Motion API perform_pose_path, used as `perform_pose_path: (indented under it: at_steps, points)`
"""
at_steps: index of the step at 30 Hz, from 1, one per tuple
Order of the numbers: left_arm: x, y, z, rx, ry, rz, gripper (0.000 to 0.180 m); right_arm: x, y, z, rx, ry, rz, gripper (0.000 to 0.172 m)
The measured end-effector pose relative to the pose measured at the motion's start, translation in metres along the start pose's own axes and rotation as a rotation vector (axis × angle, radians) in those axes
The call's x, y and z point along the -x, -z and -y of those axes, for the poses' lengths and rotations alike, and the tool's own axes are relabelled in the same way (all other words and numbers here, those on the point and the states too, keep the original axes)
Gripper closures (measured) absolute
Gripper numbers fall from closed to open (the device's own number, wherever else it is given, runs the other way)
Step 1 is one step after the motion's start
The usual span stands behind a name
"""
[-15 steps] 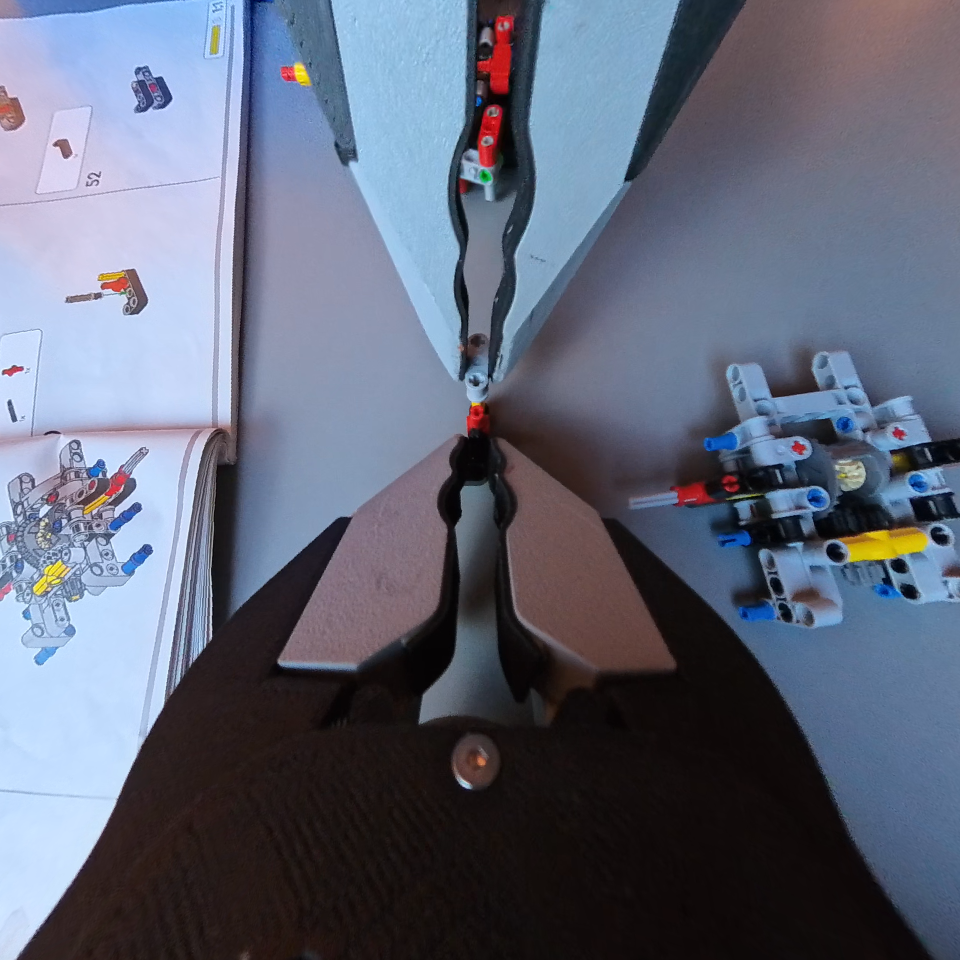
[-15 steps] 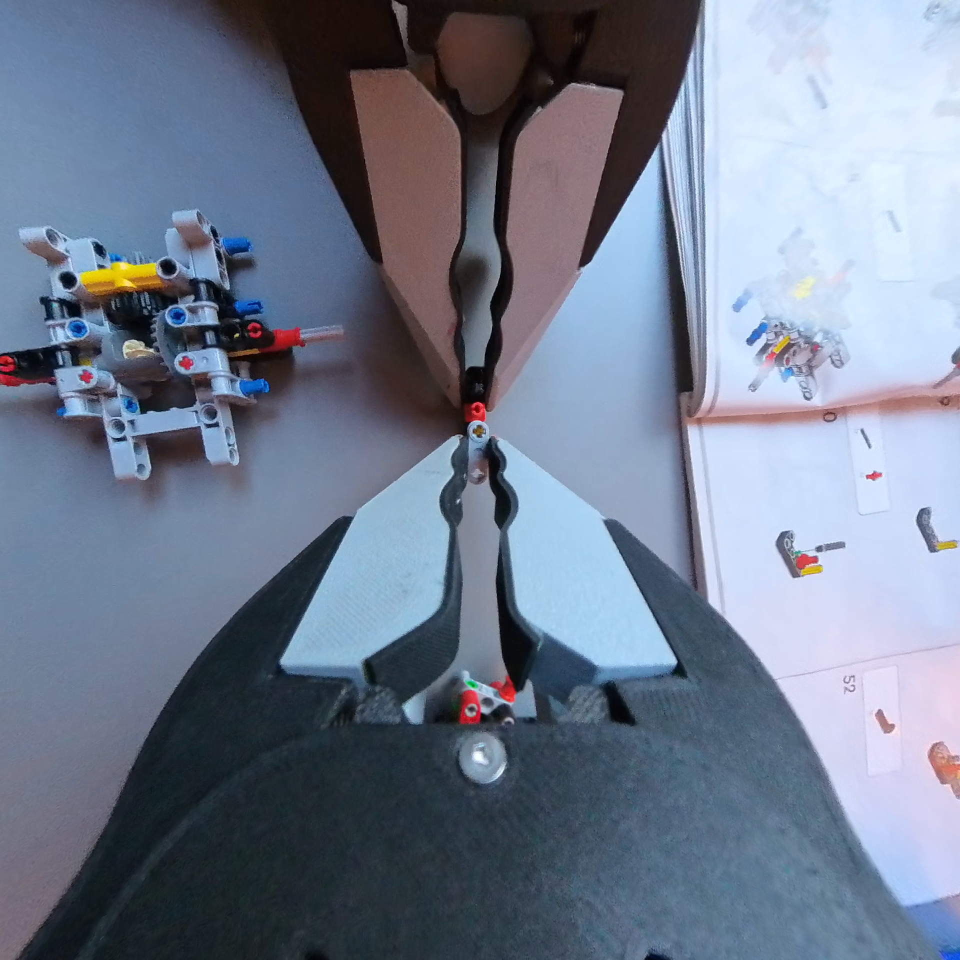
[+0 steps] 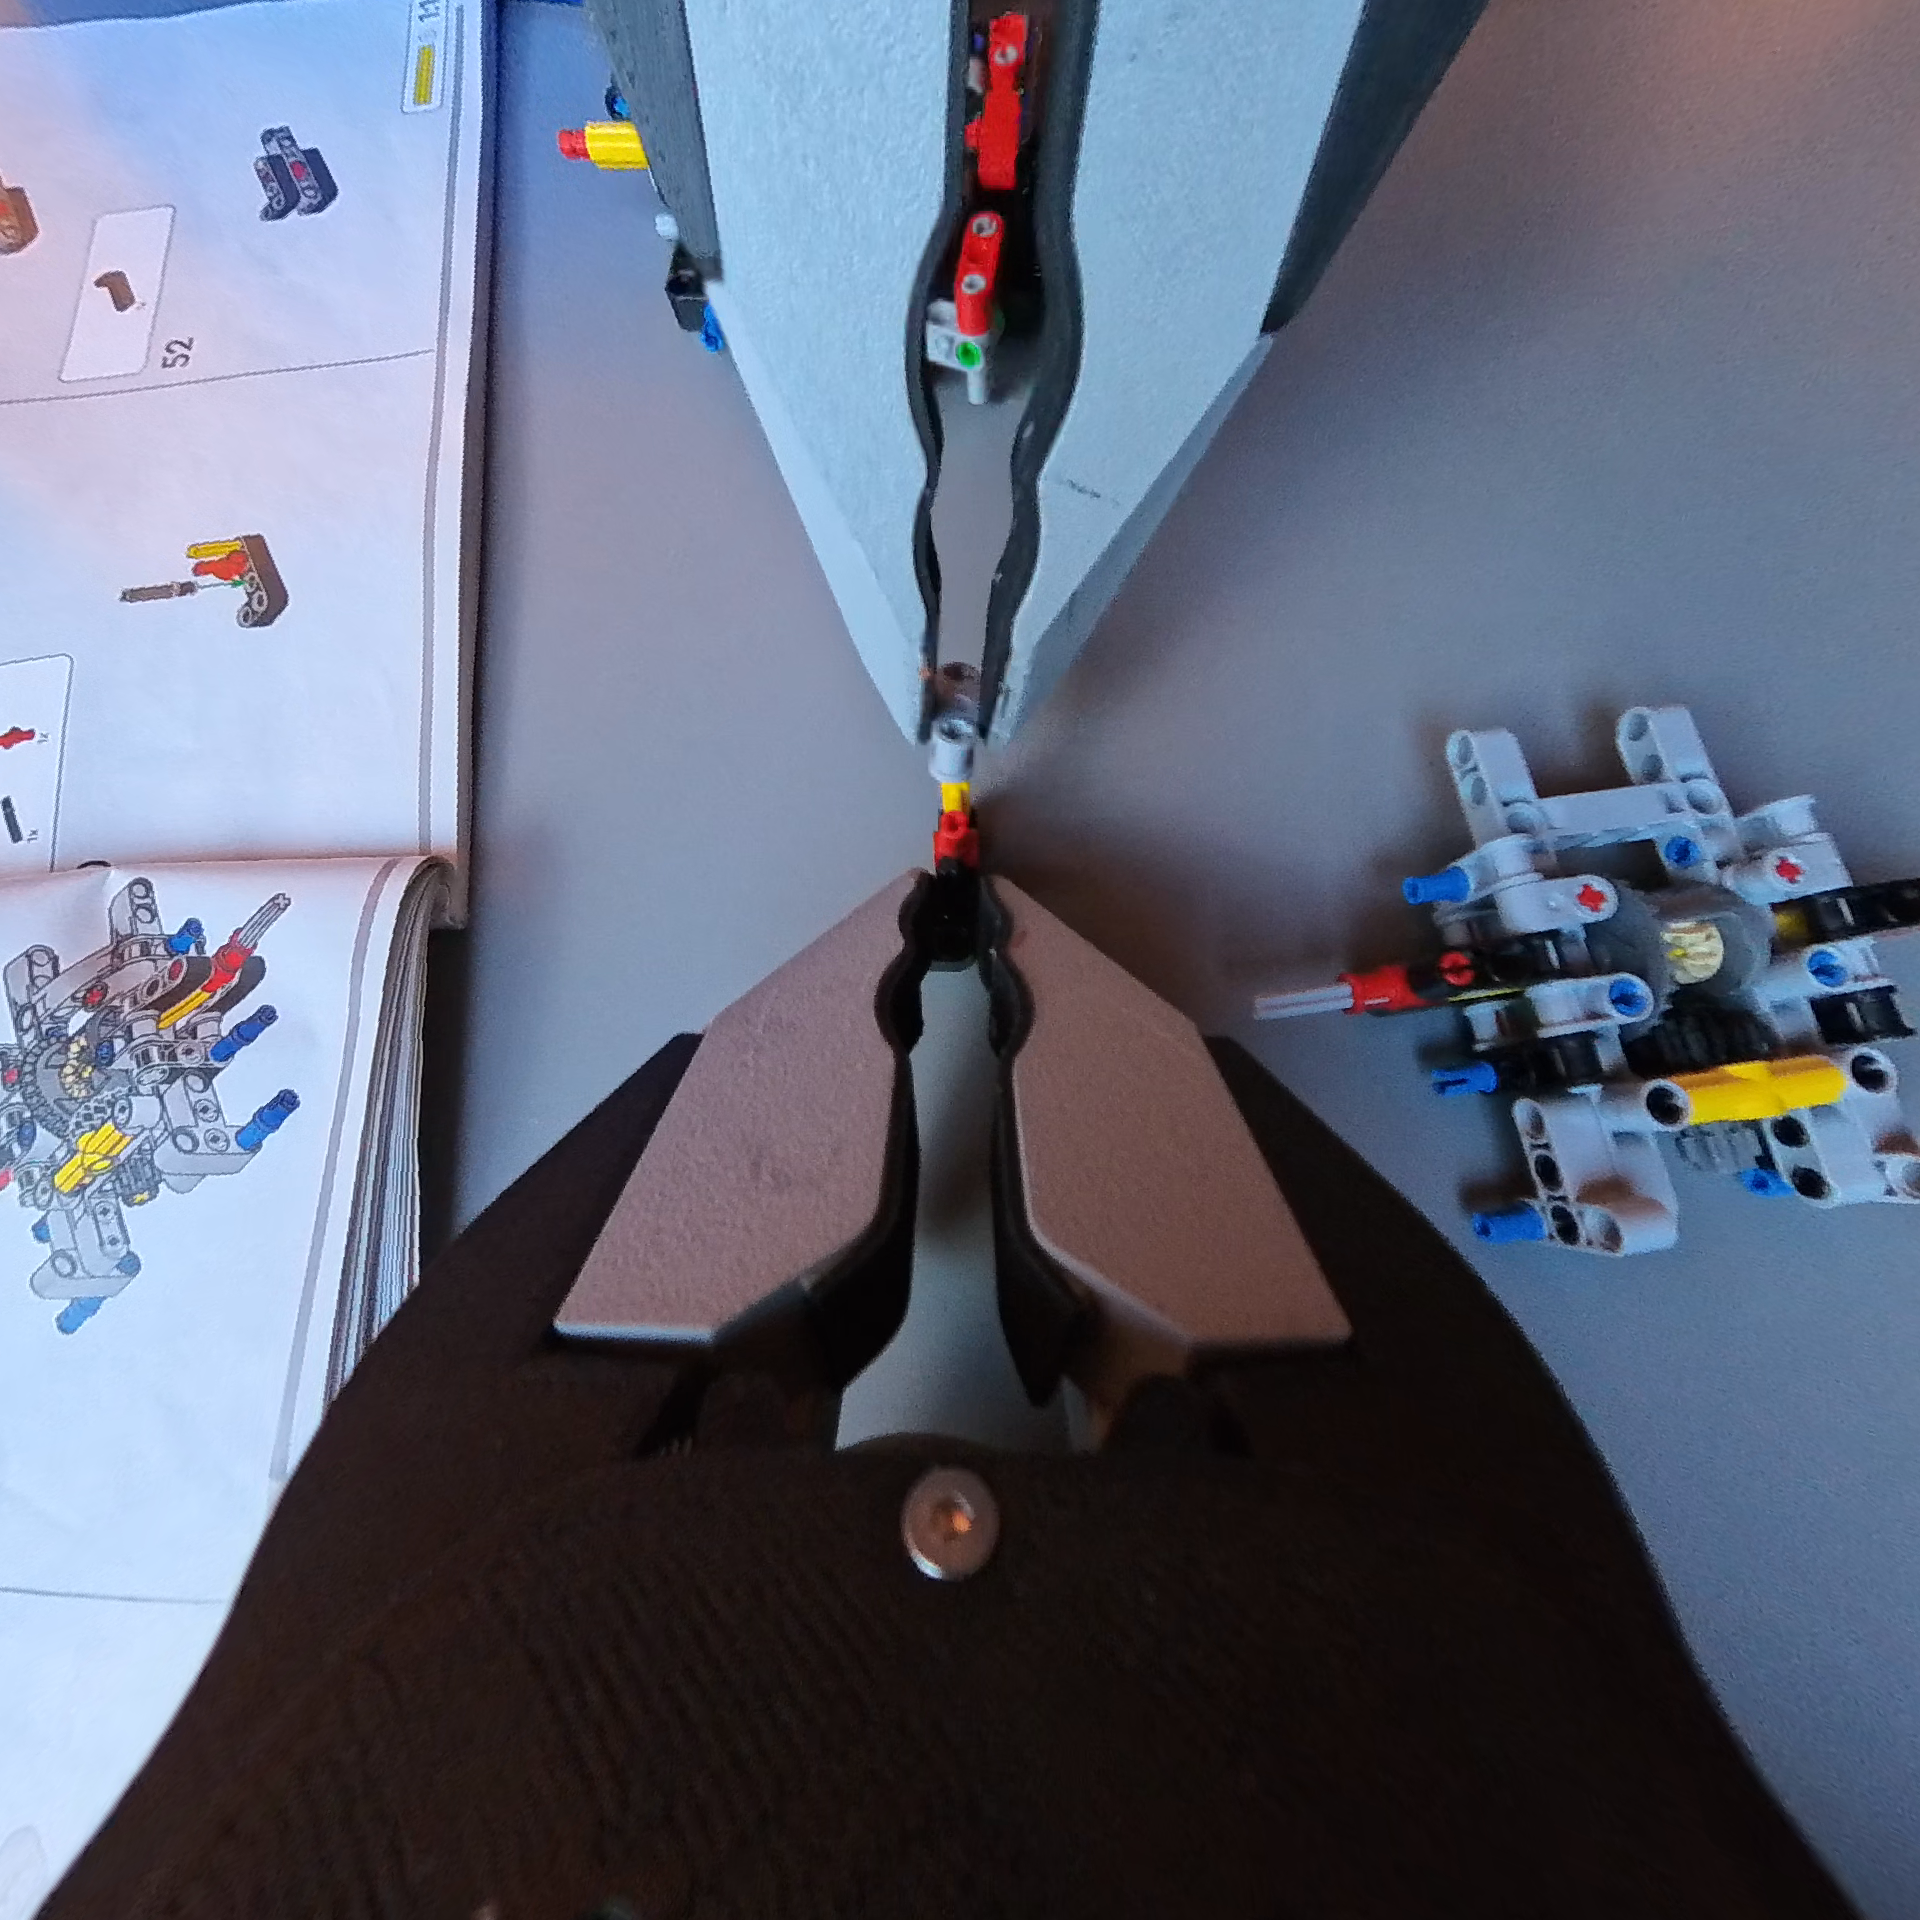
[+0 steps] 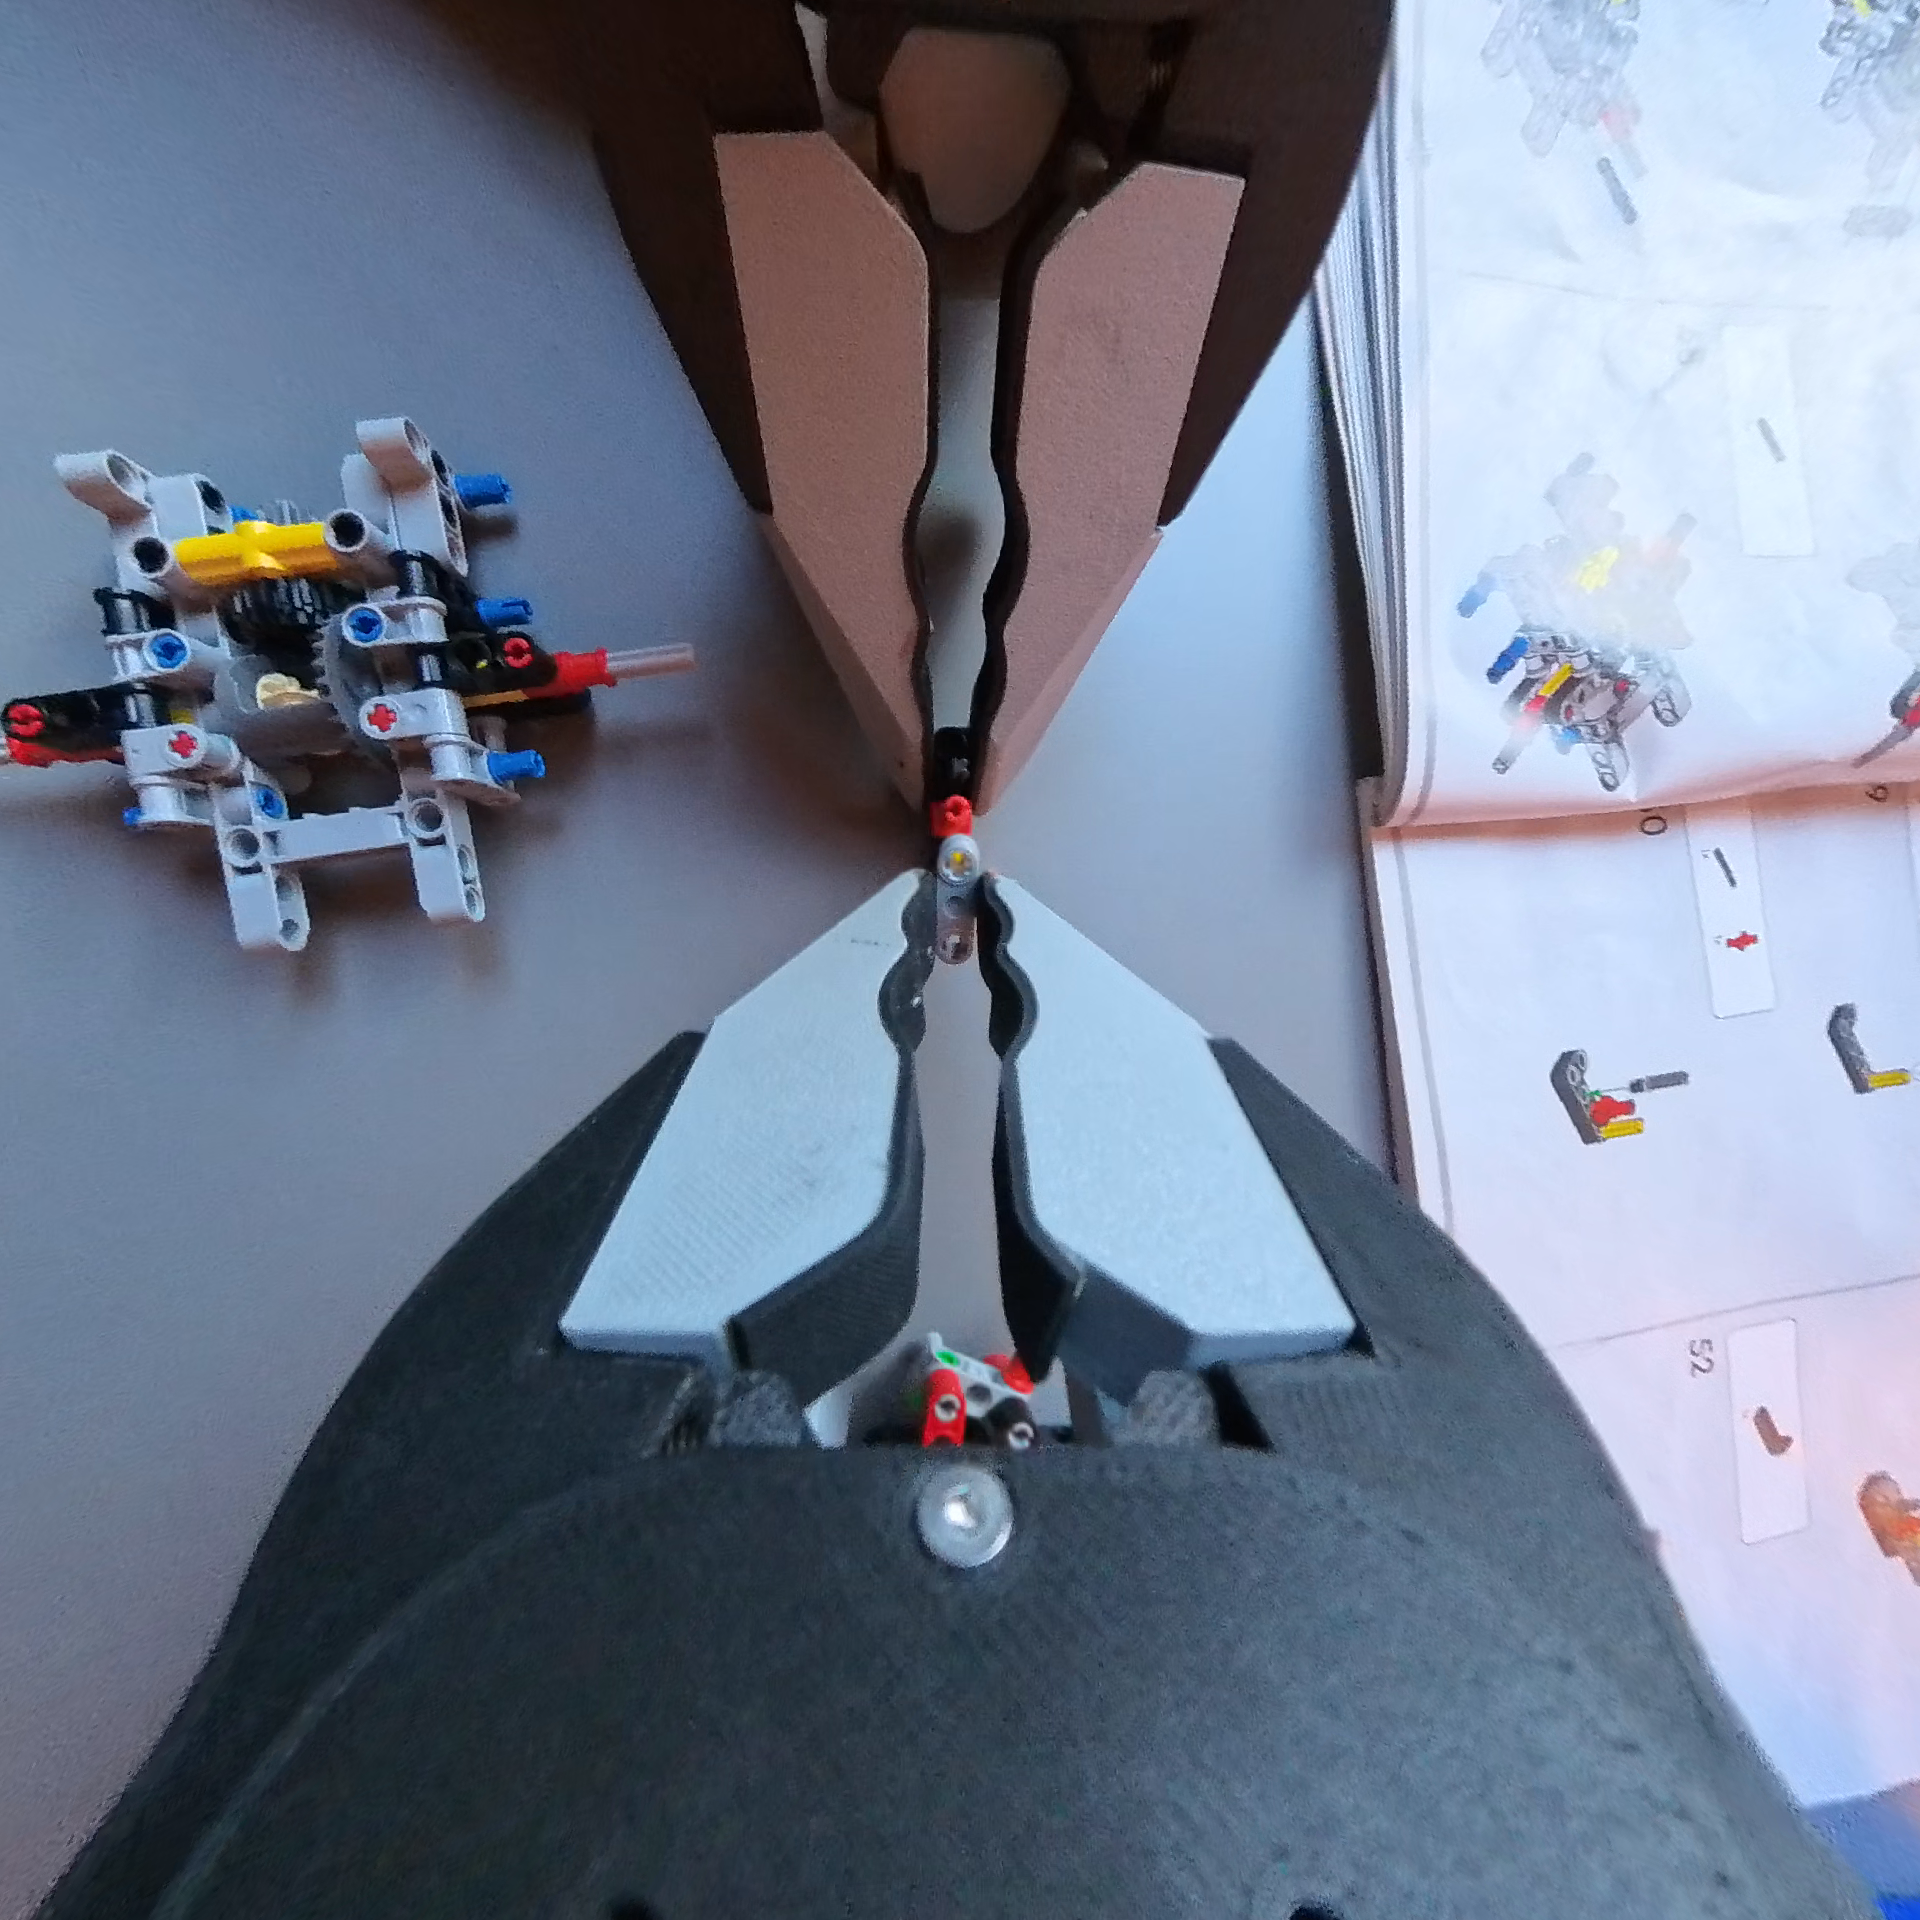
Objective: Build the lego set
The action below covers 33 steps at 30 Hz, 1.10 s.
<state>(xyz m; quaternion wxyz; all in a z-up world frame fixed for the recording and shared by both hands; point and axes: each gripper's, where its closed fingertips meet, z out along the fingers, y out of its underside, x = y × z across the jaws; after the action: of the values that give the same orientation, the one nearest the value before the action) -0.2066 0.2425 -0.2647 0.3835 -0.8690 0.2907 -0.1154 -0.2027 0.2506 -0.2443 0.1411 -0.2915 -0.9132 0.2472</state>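
Jaws nearly closed: left gripper (image 3: 951, 914) pinches black pin (image 3: 948, 925), right gripper (image 4: 954, 914) grey beam (image 4: 952, 909).

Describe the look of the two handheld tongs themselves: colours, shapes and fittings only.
The left tongs have a dark brown, ribbed, rounded body, two tan wedge-shaped fingers lined with wavy black pads, and a silver screw in the middle. The right tongs match in shape, with a charcoal textured body, pale grey-blue fingers, black wavy pads and a silver screw. No cables or sleeves show.
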Motion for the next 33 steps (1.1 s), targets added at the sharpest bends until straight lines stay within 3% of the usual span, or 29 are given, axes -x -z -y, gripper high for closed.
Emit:
perform_pose_path:
  at_steps: [12,21,33]
  points:
    - [-0.001,0.006,0.004,-0.044,0.043,-0.02,0.161,0.003,0.011,0.002,-0.065,-0.096,-0.037,0.167]
    - [-0.004,0.021,0.023,-0.196,0.056,-0.03,0.167,0.009,0.016,0.011,-0.094,-0.14,-0.006,0.168]
    - [-0.011,0.021,0.029,-0.22,0.11,-0.083,0.171,0.012,0.01,0.016,-0.051,-0.063,-0.022,0.168]
